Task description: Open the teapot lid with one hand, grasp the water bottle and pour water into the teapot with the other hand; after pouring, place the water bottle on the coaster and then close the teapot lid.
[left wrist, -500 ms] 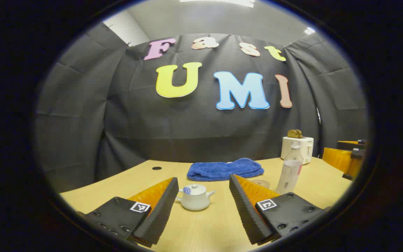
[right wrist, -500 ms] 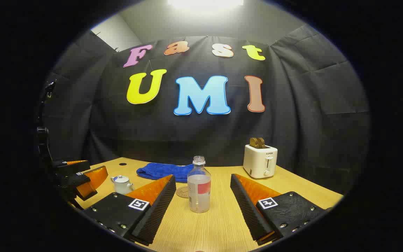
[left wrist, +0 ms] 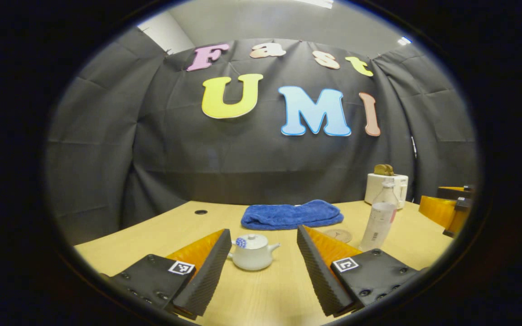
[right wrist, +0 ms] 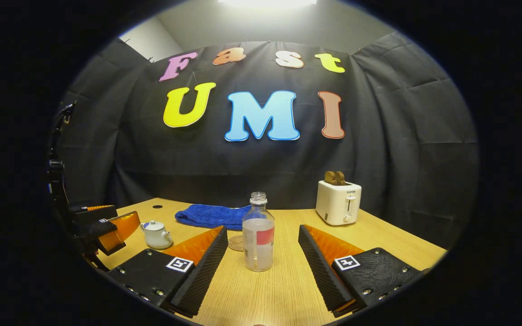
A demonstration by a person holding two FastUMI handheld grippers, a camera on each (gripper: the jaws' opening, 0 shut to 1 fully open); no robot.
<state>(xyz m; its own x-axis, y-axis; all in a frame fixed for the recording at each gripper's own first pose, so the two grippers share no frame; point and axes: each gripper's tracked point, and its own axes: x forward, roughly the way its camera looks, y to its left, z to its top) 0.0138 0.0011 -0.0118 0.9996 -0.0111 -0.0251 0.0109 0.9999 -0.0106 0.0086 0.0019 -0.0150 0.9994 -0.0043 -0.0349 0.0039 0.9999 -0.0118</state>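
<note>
A small white teapot (left wrist: 252,253) with its lid (left wrist: 253,240) on stands on the wooden table, just ahead of my open left gripper (left wrist: 263,253), between the lines of its two fingers. A clear uncapped water bottle (right wrist: 258,238) with a red-and-white label stands upright ahead of my open right gripper (right wrist: 263,253). Neither gripper touches anything. A round brown coaster (right wrist: 236,243) lies left of the bottle and a little behind it. In the left gripper view the bottle (left wrist: 379,218) and the coaster (left wrist: 338,235) are at the right. In the right gripper view the teapot (right wrist: 156,234) is at the left beside the left gripper (right wrist: 111,231).
A folded blue towel (left wrist: 290,214) lies at the back of the table. A white toaster (right wrist: 338,202) with slices in it stands at the back right. A small round hole (left wrist: 200,211) is in the tabletop at the far left. The right gripper (left wrist: 447,210) shows at the right edge.
Both cameras tilted slightly, so the teapot and bottle sit a little higher in their views. Both grippers stay open and nothing on the table has moved.
</note>
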